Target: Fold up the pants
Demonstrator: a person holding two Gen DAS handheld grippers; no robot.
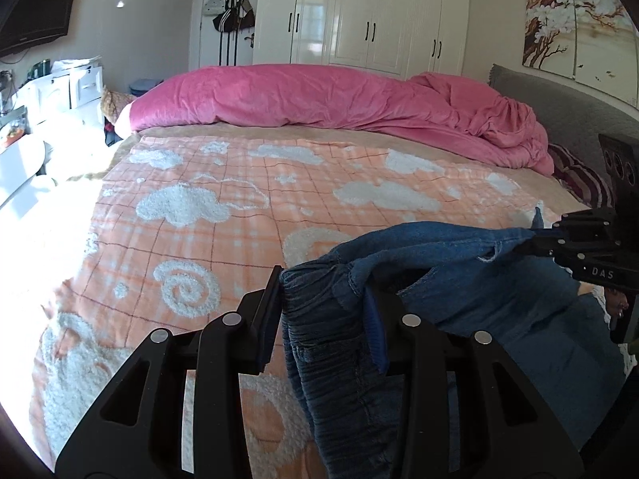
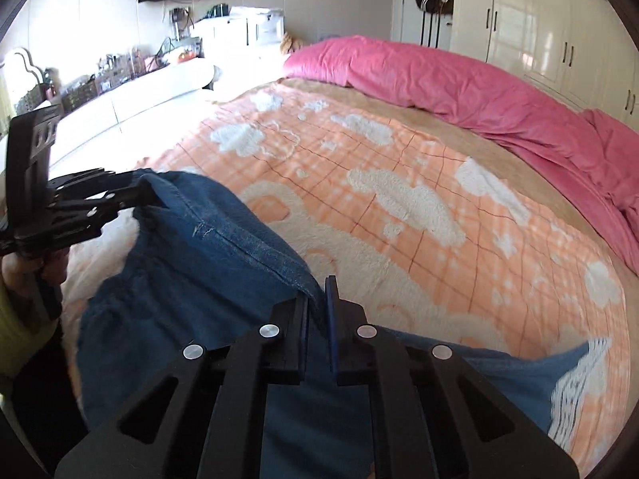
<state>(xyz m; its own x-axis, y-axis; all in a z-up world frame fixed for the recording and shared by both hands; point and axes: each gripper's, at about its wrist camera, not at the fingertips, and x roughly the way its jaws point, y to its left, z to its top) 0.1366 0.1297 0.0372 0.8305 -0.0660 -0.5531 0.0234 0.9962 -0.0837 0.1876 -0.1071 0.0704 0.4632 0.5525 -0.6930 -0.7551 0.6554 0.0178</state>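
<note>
The left tool [image 1: 319, 303] is clamped on a bunched end of the pants [image 1: 459, 279], and the right tool [image 2: 317, 311] pinches the same edge farther along. Held between them, the denim hangs stretched above the bed [image 1: 223, 183], probably to straighten it before laying it flat on the orange blanket [image 2: 399, 183].
</note>
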